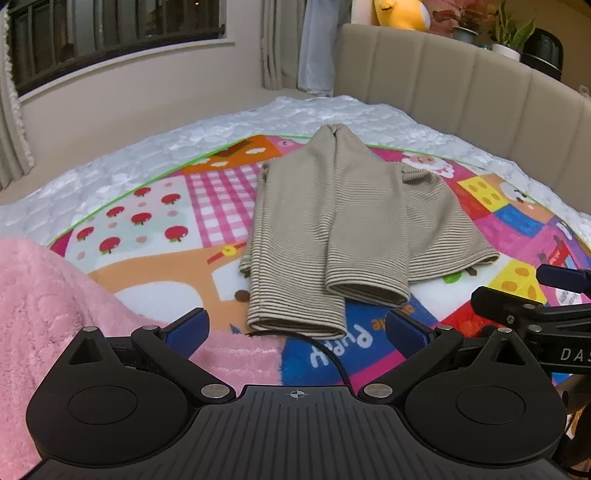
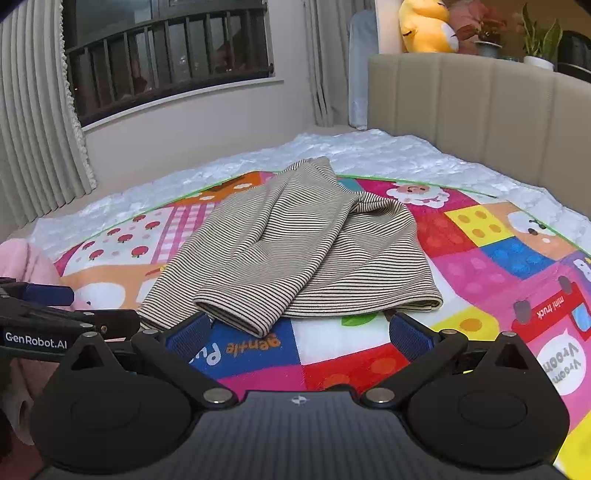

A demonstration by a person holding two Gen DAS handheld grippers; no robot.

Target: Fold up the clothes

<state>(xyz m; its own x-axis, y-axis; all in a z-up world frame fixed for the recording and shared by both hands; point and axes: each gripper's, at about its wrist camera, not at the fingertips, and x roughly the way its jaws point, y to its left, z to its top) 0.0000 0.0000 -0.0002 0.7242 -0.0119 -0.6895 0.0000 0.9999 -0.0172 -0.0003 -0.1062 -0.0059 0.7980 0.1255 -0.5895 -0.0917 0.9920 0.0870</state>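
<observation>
A beige striped garment [image 1: 332,221] lies partly folded on the colourful play mat [image 1: 155,221], sleeves laid over the body and pointing toward me. It also shows in the right wrist view [image 2: 288,251]. My left gripper [image 1: 295,328] is open and empty, just short of the nearest sleeve cuff. My right gripper [image 2: 299,332] is open and empty, its jaws wide apart, close to the near cuff and hem. Each gripper shows at the edge of the other's view: the right one [image 1: 554,291], the left one [image 2: 55,306].
A pink fluffy garment [image 1: 55,314] lies at the near left on the mat [image 2: 480,266]. A white quilted bed cover [image 1: 221,122] lies beyond the mat. A beige padded headboard [image 1: 461,85] stands at the right, with a yellow plush toy [image 2: 424,26] and potted plants on top. A window and curtains are at the left.
</observation>
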